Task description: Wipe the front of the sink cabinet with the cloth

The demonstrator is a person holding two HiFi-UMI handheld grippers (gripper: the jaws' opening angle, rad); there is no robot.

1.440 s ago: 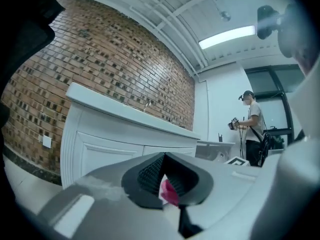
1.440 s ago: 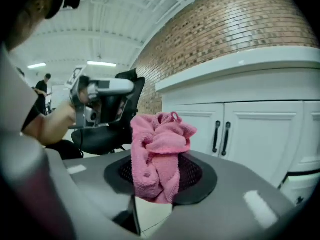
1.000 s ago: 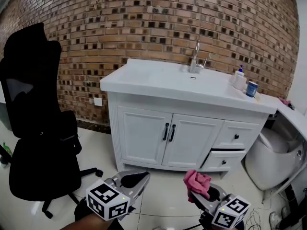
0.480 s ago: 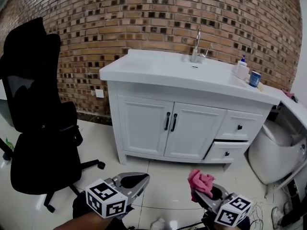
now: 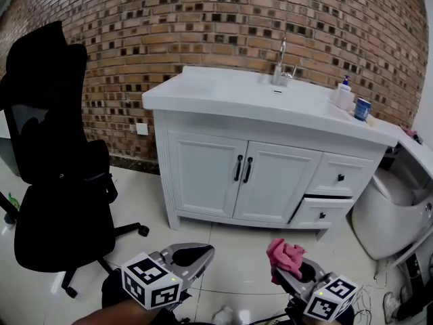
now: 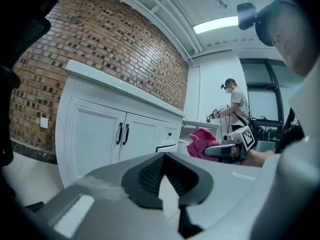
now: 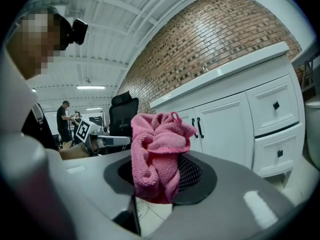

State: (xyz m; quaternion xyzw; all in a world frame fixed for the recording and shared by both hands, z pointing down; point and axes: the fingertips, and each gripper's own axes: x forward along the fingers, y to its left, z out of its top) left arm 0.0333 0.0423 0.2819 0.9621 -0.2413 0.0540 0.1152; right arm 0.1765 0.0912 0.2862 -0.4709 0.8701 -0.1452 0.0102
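Well short of the cabinet [image 5: 203,175], right gripper [image 5: 291,275] pinches cloth [image 5: 284,254]; left gripper [image 5: 204,254] fingers touch.

The pink cloth [image 5: 285,255] is sitting crumpled in a loose, fluffy wad, its folds sticking up, and the jaws of the right gripper [image 7: 159,178] are pinching its lower part. It is hanging in the air low over the tiled floor [image 5: 237,249], well apart from the cabinet front and not touching it.

The white sink cabinet [image 5: 203,178] is standing upright against the brick wall [image 5: 203,32]. Its two panelled doors are staying closed, their black handles meeting side by side in the middle. On the right, two drawers with small black knobs are stacked, and the lower one is sticking out slightly.
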